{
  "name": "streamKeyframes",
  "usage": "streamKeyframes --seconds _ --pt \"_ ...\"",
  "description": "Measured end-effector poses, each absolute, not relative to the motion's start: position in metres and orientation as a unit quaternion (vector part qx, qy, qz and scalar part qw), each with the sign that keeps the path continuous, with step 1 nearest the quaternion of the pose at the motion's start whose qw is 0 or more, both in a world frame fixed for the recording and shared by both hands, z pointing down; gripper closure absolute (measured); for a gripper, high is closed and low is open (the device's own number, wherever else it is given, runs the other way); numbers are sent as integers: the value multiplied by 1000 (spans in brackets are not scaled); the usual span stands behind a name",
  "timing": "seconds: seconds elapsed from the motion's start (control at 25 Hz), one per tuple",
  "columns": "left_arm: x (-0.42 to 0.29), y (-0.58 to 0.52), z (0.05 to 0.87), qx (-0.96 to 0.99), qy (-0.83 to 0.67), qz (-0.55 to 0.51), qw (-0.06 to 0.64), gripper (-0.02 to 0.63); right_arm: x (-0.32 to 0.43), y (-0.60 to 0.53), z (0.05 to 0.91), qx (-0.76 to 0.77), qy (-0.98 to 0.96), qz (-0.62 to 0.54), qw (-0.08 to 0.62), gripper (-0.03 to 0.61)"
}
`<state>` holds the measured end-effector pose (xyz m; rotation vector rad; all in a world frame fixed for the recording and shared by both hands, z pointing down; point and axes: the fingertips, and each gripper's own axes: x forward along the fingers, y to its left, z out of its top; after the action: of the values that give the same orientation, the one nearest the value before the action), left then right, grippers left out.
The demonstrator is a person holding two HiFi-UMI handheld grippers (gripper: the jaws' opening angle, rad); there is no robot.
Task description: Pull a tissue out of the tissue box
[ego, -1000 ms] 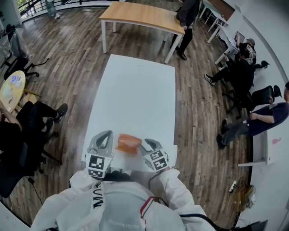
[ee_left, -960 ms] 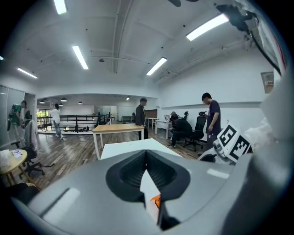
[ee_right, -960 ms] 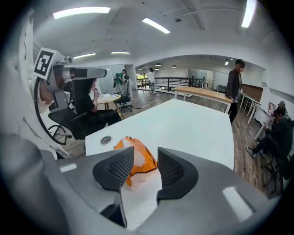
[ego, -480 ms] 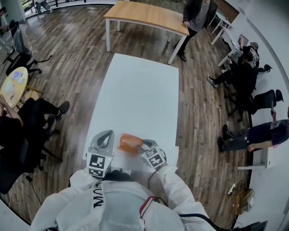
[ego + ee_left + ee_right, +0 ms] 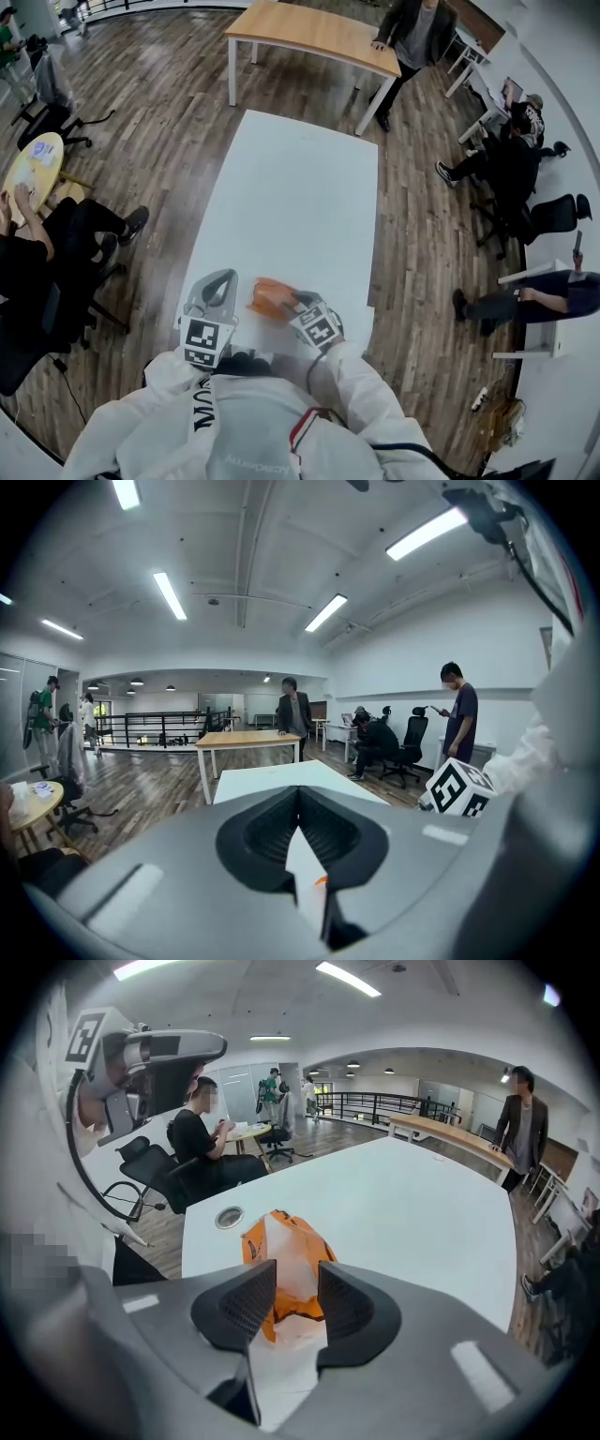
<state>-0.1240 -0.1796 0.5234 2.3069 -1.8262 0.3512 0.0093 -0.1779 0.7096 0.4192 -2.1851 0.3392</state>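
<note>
- The right gripper (image 5: 295, 1279) has just been closing. Its jaws are apart around the white tissue (image 5: 281, 1246) and do not look to be pressing on it. I'd say a shallow bite on the tip could tear the sheet or let it slip.
- The left gripper (image 5: 300, 794), jaws pressed together on nothing, hangs beside the tissue box (image 5: 270, 297) rather than pinning it. A light pack like that may lift along with the tissue.
- The box sits near the close edge of the white table (image 5: 291, 187), between the two grippers.
- It looks like a soft, crumpled orange wrapper, with the tissue standing up from its top.
</note>
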Motion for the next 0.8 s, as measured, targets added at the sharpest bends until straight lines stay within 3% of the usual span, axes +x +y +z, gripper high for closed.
streamKeyframes --seconds 0.8 --pt "-121 -178 530 774 -614 119 95 614 -8 -153 714 117 -882 120 440 462"
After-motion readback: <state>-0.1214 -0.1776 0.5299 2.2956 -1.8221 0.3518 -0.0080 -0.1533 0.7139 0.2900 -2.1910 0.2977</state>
